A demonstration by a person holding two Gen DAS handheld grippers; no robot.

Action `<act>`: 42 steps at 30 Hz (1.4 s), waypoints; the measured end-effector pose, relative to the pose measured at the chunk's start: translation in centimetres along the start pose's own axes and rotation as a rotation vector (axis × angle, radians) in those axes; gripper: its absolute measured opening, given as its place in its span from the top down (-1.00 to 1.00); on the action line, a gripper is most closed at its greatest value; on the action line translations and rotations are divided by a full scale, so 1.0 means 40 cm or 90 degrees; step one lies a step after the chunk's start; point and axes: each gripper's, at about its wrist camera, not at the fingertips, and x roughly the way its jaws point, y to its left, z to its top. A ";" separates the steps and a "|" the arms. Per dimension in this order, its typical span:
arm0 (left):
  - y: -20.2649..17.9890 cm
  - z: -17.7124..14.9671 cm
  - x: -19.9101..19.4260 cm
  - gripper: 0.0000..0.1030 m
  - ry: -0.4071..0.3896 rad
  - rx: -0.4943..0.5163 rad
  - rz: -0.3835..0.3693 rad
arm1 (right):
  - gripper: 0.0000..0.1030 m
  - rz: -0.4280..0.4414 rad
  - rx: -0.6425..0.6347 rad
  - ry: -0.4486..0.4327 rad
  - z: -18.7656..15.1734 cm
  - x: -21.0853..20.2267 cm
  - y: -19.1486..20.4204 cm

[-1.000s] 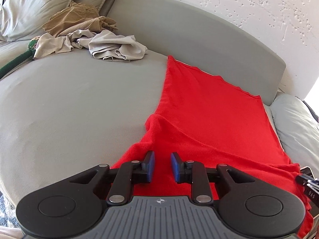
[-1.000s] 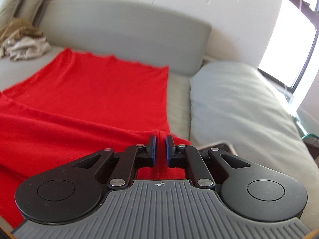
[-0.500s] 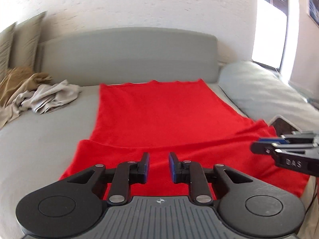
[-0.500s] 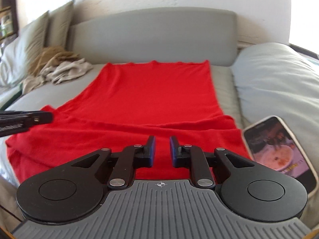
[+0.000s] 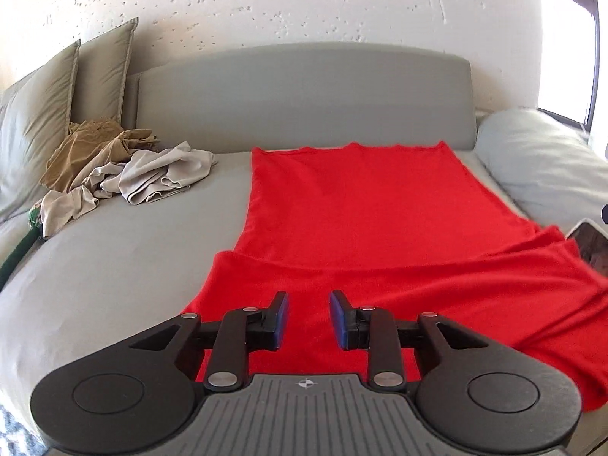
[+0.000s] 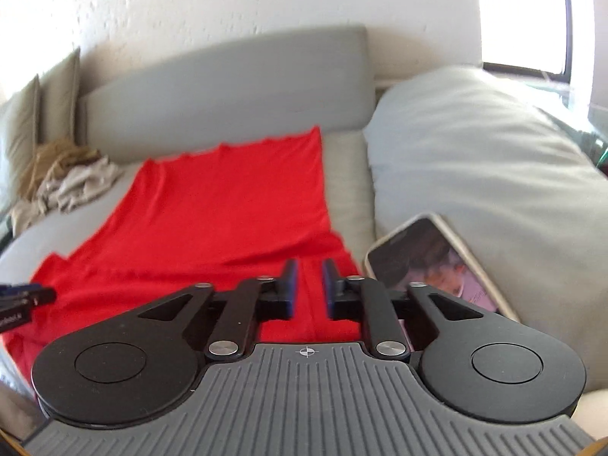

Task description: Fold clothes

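Observation:
A red garment (image 5: pixel 361 209) lies spread flat on the grey sofa seat (image 5: pixel 114 258), its near part folded over in a wide band across the front. It also shows in the right wrist view (image 6: pixel 235 197). My left gripper (image 5: pixel 308 319) is open and empty, just above the near left part of the red cloth. My right gripper (image 6: pixel 307 288) is open and empty, above the cloth's near right corner. The left gripper's fingers (image 6: pixel 26 296) show at the left edge of the right wrist view.
A heap of beige and tan clothes (image 5: pixel 125 167) lies at the back left, with cushions (image 5: pixel 57 95) behind it. A big grey cushion (image 6: pixel 475 159) sits on the right. A phone (image 6: pixel 437 262) lies beside the cloth's right edge. The sofa backrest (image 5: pixel 304 91) runs behind.
Both grippers have let go of the red cloth and opened wider. Both have pulled back and turned, and the folded band now lies on the seat.

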 end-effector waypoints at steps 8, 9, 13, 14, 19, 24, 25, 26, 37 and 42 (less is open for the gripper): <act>0.005 0.040 0.059 0.44 -0.002 -0.096 -0.010 | -0.67 -0.168 0.146 -0.109 0.118 0.120 -0.148; 0.007 0.041 0.065 0.44 0.002 -0.104 -0.012 | -0.68 -0.194 0.140 -0.106 0.122 0.149 -0.155; 0.017 0.047 0.082 0.45 0.010 -0.130 -0.021 | -0.67 -0.278 0.076 -0.067 0.127 0.248 -0.172; 0.020 0.048 0.086 0.45 0.012 -0.136 -0.023 | -0.67 -0.281 0.081 -0.056 0.126 0.252 -0.177; 0.023 0.052 0.116 0.45 0.047 -0.151 -0.031 | -0.68 -0.238 0.124 -0.074 0.113 0.180 -0.187; -0.004 0.048 0.123 0.44 0.063 -0.126 -0.056 | -0.74 -0.242 0.101 -0.118 0.104 0.108 -0.203; -0.013 0.047 0.123 0.44 0.064 -0.113 -0.061 | -0.75 -0.246 0.105 -0.121 0.103 0.106 -0.210; -0.021 0.046 0.123 0.44 0.066 -0.102 -0.064 | -0.76 -0.250 0.108 -0.122 0.103 0.106 -0.217; -0.051 0.038 0.113 0.53 0.066 -0.059 -0.092 | -0.76 -0.191 0.109 -0.061 0.092 0.148 -0.197; -0.158 0.010 0.043 0.52 -0.001 0.107 -0.168 | 0.18 0.002 0.022 0.046 0.064 0.121 -0.078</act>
